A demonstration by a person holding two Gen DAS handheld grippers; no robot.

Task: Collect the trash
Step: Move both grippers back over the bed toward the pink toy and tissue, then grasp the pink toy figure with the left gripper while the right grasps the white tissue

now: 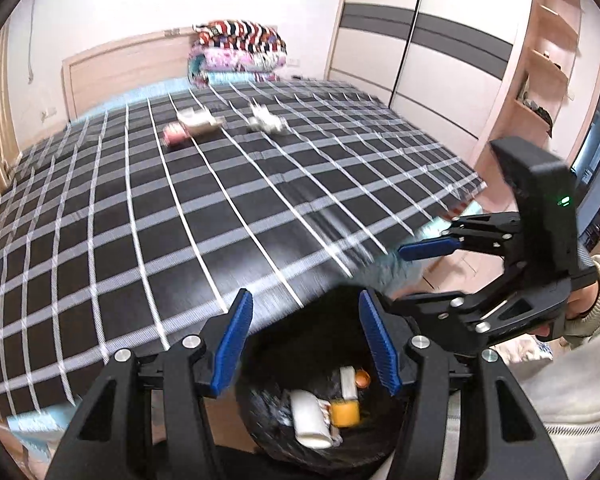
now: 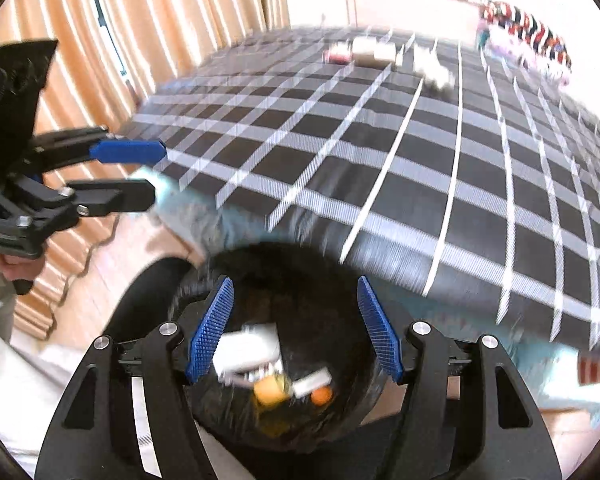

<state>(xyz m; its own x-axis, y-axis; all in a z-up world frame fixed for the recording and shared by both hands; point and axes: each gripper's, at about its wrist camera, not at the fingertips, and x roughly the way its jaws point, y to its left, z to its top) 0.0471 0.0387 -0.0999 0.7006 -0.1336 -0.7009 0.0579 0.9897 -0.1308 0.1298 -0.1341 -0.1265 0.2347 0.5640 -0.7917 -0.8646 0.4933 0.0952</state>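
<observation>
Both empty, jaws spread: left gripper (image 1: 306, 344), right gripper (image 2: 294, 330), over black bin (image 1: 260, 396) at lower centre holding trash. More trash (image 1: 192, 126) on checked bed (image 1: 260, 200), upper centre.

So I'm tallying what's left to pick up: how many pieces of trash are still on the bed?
3, clustered far up the checked bed: a pinkish can on the left, a crumpled carton touching it, and white crumpled paper to the right. Blur may hide smaller bits.
</observation>
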